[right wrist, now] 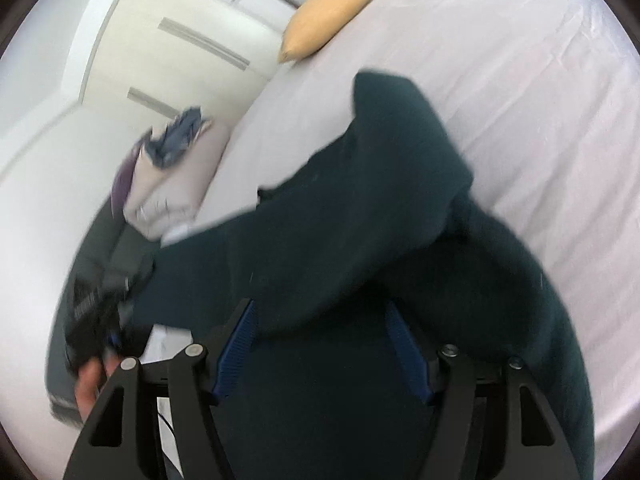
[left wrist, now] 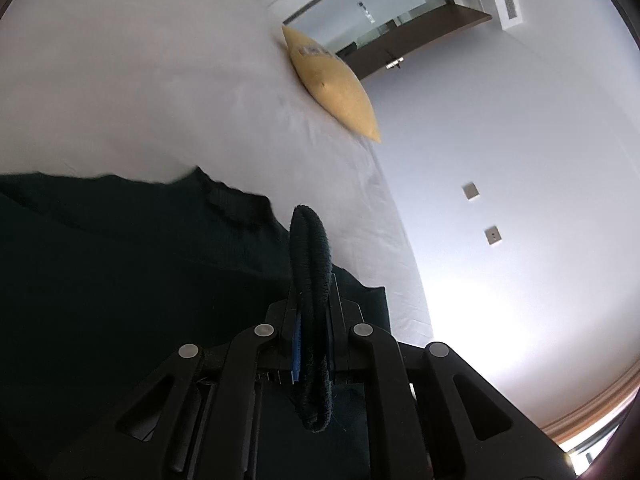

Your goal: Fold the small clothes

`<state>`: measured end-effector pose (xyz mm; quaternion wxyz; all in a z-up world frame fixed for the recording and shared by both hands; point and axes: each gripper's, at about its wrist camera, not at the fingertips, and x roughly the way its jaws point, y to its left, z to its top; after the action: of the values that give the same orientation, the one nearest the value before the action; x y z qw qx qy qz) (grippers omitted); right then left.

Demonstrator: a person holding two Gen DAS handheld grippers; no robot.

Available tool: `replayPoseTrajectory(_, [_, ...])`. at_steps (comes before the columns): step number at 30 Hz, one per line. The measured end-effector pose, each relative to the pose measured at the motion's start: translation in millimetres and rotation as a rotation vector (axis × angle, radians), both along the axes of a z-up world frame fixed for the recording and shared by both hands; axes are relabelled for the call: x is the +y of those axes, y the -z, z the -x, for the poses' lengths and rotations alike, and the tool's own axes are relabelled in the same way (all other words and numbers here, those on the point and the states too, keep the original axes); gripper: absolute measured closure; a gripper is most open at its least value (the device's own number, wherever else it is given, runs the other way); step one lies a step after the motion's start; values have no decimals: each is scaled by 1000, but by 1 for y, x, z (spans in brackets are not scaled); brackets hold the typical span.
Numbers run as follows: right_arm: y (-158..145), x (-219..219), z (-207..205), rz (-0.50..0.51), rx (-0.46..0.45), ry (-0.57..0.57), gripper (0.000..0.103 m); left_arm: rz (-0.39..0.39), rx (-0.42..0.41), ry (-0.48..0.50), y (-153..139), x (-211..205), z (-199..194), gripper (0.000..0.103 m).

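A dark green knitted garment [left wrist: 120,272] lies partly on the white bed [left wrist: 140,92]. My left gripper [left wrist: 314,312] is shut on a thick ribbed edge of the dark green garment [left wrist: 310,248], which stands up between its jaws. In the right wrist view the same garment [right wrist: 360,240] drapes over my right gripper [right wrist: 320,320]. Its blue-padded fingers [right wrist: 236,352] stand wide apart with cloth lying across and between them. The other gripper and a hand [right wrist: 96,320] hold the garment's left end.
A yellow pillow [left wrist: 332,84] lies at the far edge of the bed; it also shows in the right wrist view [right wrist: 328,12]. A pile of pale and blue clothes [right wrist: 172,172] sits beside the bed. White wardrobe doors [right wrist: 180,40] stand behind.
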<state>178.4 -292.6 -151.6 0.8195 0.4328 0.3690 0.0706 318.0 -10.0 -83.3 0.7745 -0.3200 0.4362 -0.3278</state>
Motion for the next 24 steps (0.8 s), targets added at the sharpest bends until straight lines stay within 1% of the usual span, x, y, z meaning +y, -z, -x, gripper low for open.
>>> replayPoseTrajectory(2, [5, -14, -16, -49, -1, 36, 34, -5, 8, -27, 6, 12, -2, 96])
replayPoseTrajectory(4, [8, -26, -28, -68, -17, 78, 34, -1, 26, -59, 14, 25, -7, 96])
replayPoseTrajectory(5, [8, -29, -27, -75, -18, 96, 34, -4, 33, -77, 20, 34, -7, 96])
replayPoseTrajectory(8, [11, -43, -25, -147, -34, 146, 35, -17, 56, -110, 37, 50, -7, 96])
replayPoseTrajectory(12, [3, -54, -27, -182, -78, 189, 35, -33, 90, -135, 62, 61, -11, 96])
replayPoseTrajectory(14, [4, -54, -29, -190, -72, 189, 34, -43, 113, -150, 79, 67, -14, 96])
replayPoseTrajectory(17, [5, -45, -22, -166, -47, 144, 34, -64, 130, -154, 92, 76, -14, 96])
replayPoseTrajectory(20, [7, -46, -13, -210, -57, 126, 34, -68, 138, -147, 100, 78, -14, 96])
replayPoseTrajectory(24, [11, -49, -4, -309, -47, 120, 34, -81, 129, -142, 96, 75, -11, 96])
